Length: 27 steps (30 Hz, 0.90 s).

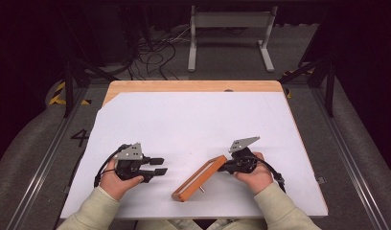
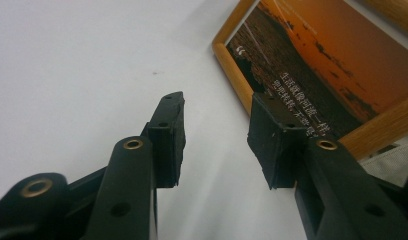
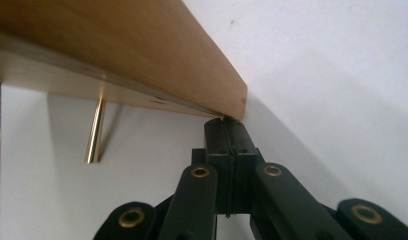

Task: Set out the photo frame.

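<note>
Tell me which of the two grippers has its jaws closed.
The right gripper, touching the wooden picture frame; its jaws meet, while the left gripper stands parted, gripping nothing.

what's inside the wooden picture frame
The wooden picture frame holds an orange sunset landscape print with white lettering. The left gripper's jaw covers part of it.

A white sheet (image 1: 193, 124) covers the wooden table (image 1: 184, 86), with cables (image 1: 155, 52) beyond.

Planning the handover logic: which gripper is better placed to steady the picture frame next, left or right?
Right. The right gripper already has its jaws shut at the corner of the picture frame, which stands tilted on the white table cover. The left gripper is open and apart from it.
</note>
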Each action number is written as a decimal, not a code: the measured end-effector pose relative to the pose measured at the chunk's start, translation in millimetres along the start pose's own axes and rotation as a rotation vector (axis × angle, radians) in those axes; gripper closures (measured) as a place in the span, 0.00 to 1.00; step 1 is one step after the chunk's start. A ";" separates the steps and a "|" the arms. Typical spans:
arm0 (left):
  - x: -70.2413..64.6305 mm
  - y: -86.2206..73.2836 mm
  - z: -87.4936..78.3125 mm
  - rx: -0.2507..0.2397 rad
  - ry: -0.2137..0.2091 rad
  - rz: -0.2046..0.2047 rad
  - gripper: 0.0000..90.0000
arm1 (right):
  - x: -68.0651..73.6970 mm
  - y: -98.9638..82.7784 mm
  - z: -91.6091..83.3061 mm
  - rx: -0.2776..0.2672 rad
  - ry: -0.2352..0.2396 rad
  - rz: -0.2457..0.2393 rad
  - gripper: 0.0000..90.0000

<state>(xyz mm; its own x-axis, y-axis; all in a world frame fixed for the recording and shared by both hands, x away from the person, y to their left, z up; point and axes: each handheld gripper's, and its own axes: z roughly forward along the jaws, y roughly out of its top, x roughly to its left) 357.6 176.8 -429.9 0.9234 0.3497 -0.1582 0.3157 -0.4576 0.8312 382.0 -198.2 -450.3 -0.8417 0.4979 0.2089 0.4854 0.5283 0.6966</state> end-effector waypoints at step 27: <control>-10.5 -1.0 12.9 0.135 -0.063 0.073 0.99 | -7.9 47.0 38.7 -0.018 -0.033 -0.061 1.00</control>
<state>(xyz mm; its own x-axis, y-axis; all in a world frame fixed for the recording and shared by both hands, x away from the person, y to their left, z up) 350.5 163.1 -435.9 0.9554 0.2618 -0.1369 0.2702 -0.5868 0.7633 420.6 -150.7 -445.7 -0.8613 0.4874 0.1433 0.4287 0.5458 0.7200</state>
